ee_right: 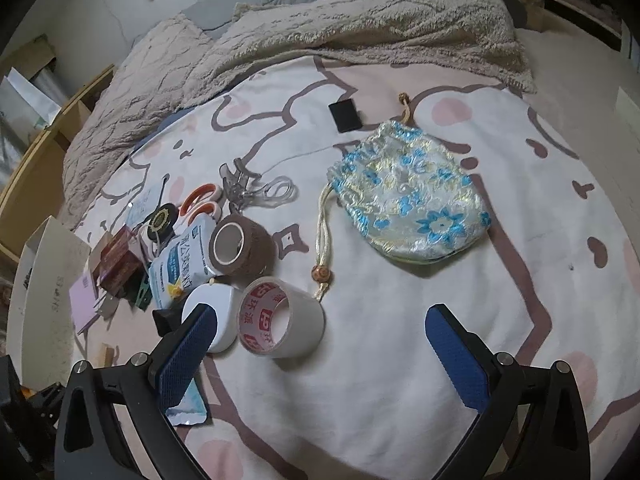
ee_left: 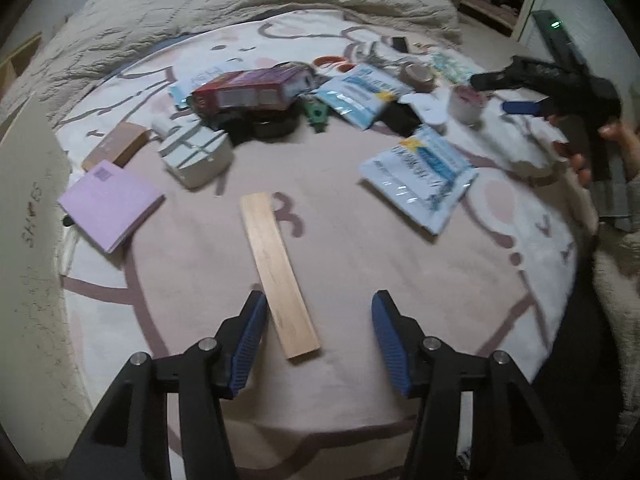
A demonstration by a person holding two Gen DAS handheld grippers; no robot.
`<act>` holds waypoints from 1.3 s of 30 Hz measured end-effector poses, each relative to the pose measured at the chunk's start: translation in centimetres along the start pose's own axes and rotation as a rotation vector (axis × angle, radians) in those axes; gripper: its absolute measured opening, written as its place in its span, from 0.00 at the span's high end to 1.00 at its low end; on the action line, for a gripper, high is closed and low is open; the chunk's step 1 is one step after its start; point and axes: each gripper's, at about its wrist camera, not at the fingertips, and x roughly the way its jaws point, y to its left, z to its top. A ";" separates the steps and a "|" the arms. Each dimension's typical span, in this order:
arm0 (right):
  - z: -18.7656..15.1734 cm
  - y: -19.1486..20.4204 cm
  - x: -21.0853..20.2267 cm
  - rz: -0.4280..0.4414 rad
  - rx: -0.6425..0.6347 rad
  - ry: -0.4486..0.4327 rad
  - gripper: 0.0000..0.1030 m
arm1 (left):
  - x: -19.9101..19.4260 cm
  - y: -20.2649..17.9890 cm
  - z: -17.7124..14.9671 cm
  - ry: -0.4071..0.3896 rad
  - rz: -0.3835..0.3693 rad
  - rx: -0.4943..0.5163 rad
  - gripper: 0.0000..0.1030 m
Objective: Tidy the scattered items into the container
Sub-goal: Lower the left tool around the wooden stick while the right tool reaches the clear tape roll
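Observation:
My left gripper (ee_left: 318, 312) is open, just above the near end of a wooden slat (ee_left: 278, 272) that lies on the pink rug. Beyond it lie a purple notepad (ee_left: 110, 206), a white-grey box (ee_left: 196, 154), a red carton (ee_left: 250, 90) and two blue-white sachets (ee_left: 418, 178). My right gripper (ee_right: 320, 344) is open and empty, hovering near a clear tape roll with red print (ee_right: 280, 318). A brown tape roll (ee_right: 242, 250), a white round case (ee_right: 210, 312), scissors (ee_right: 200, 204) and a floral drawstring pouch (ee_right: 408, 196) lie ahead. The right gripper also shows in the left view (ee_left: 520, 92).
A cardboard box wall (ee_left: 28, 216) stands at the left edge, also seen in the right view (ee_right: 44, 280). A fluffy beige blanket (ee_right: 320, 28) is bunched at the far side. A small black card (ee_right: 346, 116) lies near the pouch. A clear eyelash curler (ee_right: 250, 188) lies by the scissors.

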 end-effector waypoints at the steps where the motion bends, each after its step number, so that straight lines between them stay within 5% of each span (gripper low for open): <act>1: 0.0 0.0 0.0 -0.003 -0.004 0.004 0.00 | -0.2 -0.2 0.0 -0.010 -0.018 -0.001 0.46; 6: 0.0 0.2 0.2 -0.017 -0.016 0.012 0.00 | -0.9 -1.5 0.1 -0.026 -0.130 0.015 0.42; 17: 0.2 0.2 0.2 -0.027 -0.024 0.002 0.00 | -0.2 -0.3 -0.5 0.021 0.036 0.009 0.40; 23: 0.1 1.0 -0.3 -0.003 -0.051 -0.025 0.00 | 0.4 -2.1 -0.9 0.068 -0.004 0.095 0.38; 26: -0.1 2.0 -0.6 0.007 -0.102 -0.047 0.00 | 0.7 -3.2 -1.1 0.085 -0.017 0.153 0.28; 30: -0.4 3.4 -0.6 -0.036 -0.186 -0.065 0.00 | 0.8 -3.4 -1.0 0.092 -0.047 0.159 0.26; 34: -0.5 3.7 0.5 -0.062 -0.215 -0.033 0.19 | -0.1 -3.4 -0.6 0.051 -0.127 0.126 0.26; 39: -1.0 4.1 1.2 -0.052 -0.240 0.002 0.29 | -0.8 -4.1 -0.3 0.023 -0.181 0.128 0.26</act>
